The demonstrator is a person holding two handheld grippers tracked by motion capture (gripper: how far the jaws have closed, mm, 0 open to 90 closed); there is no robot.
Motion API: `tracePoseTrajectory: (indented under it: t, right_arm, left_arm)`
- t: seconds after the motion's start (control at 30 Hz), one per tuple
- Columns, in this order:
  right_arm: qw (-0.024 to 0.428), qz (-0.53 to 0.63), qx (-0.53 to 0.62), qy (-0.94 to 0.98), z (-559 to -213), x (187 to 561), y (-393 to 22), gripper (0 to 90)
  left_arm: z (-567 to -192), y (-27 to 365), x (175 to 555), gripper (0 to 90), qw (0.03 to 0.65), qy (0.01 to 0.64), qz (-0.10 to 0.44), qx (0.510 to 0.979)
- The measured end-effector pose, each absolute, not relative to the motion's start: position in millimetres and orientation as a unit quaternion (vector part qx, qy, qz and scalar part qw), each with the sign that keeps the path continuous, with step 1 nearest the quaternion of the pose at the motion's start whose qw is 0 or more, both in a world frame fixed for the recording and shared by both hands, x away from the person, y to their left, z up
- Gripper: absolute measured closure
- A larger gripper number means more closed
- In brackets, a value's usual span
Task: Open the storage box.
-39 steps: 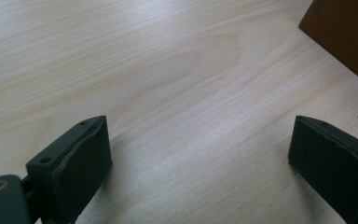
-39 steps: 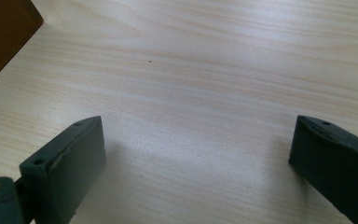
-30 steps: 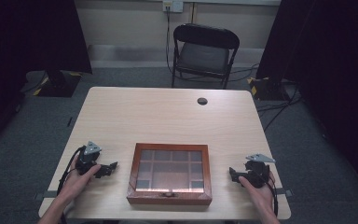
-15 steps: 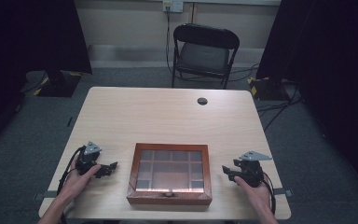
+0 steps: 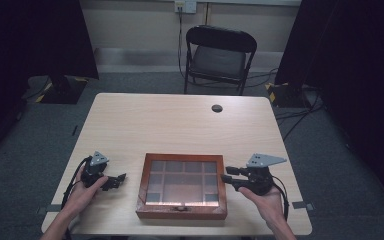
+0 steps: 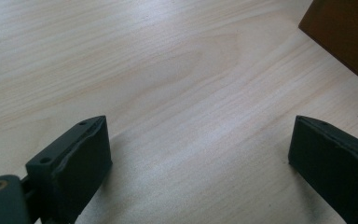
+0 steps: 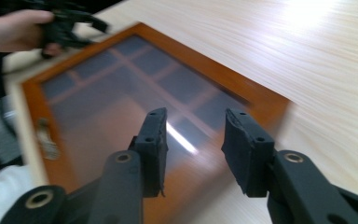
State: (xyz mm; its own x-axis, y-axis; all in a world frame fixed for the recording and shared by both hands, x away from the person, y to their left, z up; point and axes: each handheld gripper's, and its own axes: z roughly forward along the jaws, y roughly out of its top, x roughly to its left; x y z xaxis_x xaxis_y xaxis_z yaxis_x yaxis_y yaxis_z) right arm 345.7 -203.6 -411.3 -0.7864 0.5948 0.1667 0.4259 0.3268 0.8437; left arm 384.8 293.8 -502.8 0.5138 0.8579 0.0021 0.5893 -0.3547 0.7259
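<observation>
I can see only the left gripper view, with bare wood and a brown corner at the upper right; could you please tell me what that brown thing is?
Observer: It is a wooden box with a glass lid, closed, lying flat between the two claws near the person's edge of the table.
Operator: Thank you. Where is the right claw?
Observer: The right claw is at the box's right side, jaws parted and empty, pointing over the lid.
Operator: Is there a latch?
Observer: Yes, a small metal clasp sits at the middle of the box's front edge, facing the person.
Operator: And my own claw?
Observer: The left claw is open, short of the box's left side.
</observation>
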Motion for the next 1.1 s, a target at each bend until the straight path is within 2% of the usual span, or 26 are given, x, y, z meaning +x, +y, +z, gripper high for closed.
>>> tracePoseTrajectory:
  t: [0.27, 0.47, 0.77, 1.0, 1.1]
  right_arm:
    - [0.043, 0.501, 0.247, 0.828, -399.0, 339.4, -156.2, 59.0]
    - [0.01, 0.503, 0.228, 0.833, -397.2, 335.9, -137.7, 59.9]
    - [-0.034, 0.489, 0.213, 0.846, -415.1, 328.5, -120.7, 66.7]
    - [-0.055, 0.473, 0.192, 0.858, -426.6, 320.1, -114.1, 77.7]
    - [-0.063, 0.461, 0.181, 0.866, -431.6, 317.5, -110.1, 79.1]
  left_arm:
    - [-502.7, 293.8, 384.8, 4.9, 0.343, 0.453, 0.196, 0.799]
    - [-502.8, 293.8, 384.8, 5.0, 0.343, 0.453, 0.196, 0.799]
    - [-502.8, 293.8, 384.8, 5.0, 0.343, 0.453, 0.196, 0.799]
    - [-502.8, 293.8, 384.8, 5.0, 0.343, 0.453, 0.195, 0.799]
    - [-502.8, 293.9, 385.0, 4.9, 0.344, 0.452, 0.194, 0.8]
